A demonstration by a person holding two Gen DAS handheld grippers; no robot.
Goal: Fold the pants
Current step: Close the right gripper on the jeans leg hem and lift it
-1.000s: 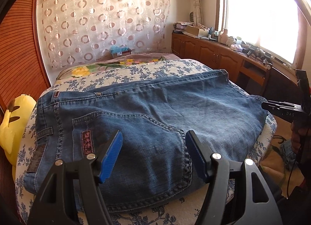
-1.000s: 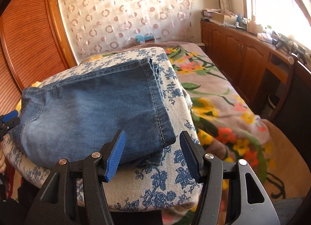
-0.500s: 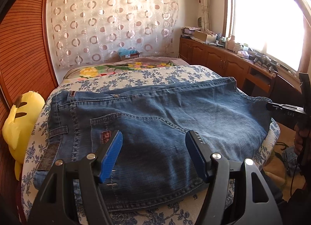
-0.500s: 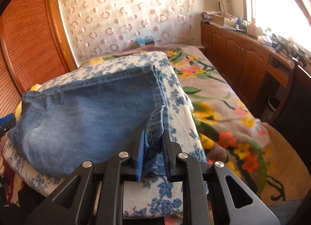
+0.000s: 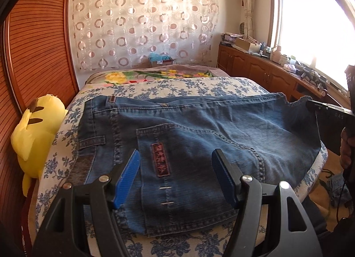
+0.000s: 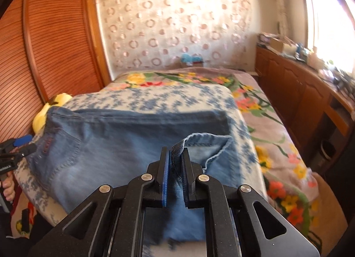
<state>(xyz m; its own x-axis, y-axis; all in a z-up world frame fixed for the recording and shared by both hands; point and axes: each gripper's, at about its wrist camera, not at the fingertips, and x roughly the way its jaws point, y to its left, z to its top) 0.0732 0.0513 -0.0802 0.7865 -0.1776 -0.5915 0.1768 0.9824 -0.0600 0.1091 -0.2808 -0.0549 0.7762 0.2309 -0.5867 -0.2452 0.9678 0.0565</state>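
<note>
The right gripper (image 6: 174, 157) has just clamped the pants' (image 5: 199, 137) hem between its 2 fingers; the left gripper (image 5: 175, 176) hovers spread above the waist. The blurred pinch looks shallow, so denim may slip free.

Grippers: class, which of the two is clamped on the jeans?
The right gripper: its fingers pinch the lifted hem of the jeans. The left gripper hangs open above the waist end, gripping nothing.

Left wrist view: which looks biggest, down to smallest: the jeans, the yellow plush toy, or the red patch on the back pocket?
1. Jeans
2. Yellow plush toy
3. Red patch
</note>
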